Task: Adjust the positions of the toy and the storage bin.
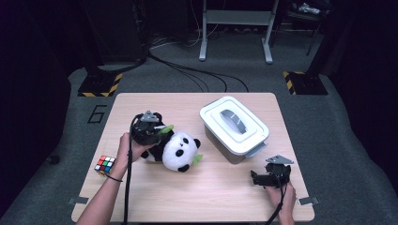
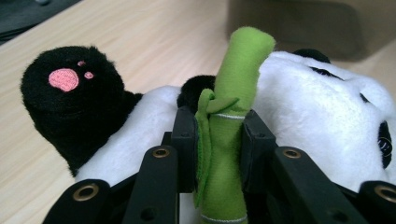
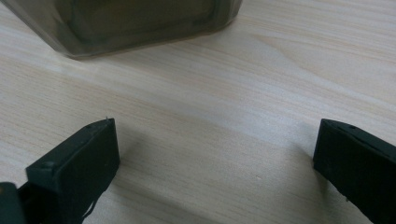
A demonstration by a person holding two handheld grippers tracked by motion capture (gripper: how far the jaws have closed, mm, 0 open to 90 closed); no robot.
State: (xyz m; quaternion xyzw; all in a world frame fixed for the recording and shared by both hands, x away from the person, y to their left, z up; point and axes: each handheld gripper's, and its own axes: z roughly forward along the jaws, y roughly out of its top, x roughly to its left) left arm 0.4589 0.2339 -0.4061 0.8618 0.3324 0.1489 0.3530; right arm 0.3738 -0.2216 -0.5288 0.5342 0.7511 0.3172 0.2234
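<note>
Two grippers split the work: the left gripper (image 2: 219, 140) clamps the panda's (image 1: 176, 151) green bamboo stalk (image 2: 233, 116) as a handle, while the right gripper (image 3: 215, 163) waits wide open at five o'clock of the lidded box (image 1: 233, 125).

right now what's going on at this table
A person works with a gripper in each hand. The left gripper is shut on the green bamboo stalk of a panda toy lying on the table. The right gripper rests open near a lidded box. A puzzle cube sits at the left edge.
</note>
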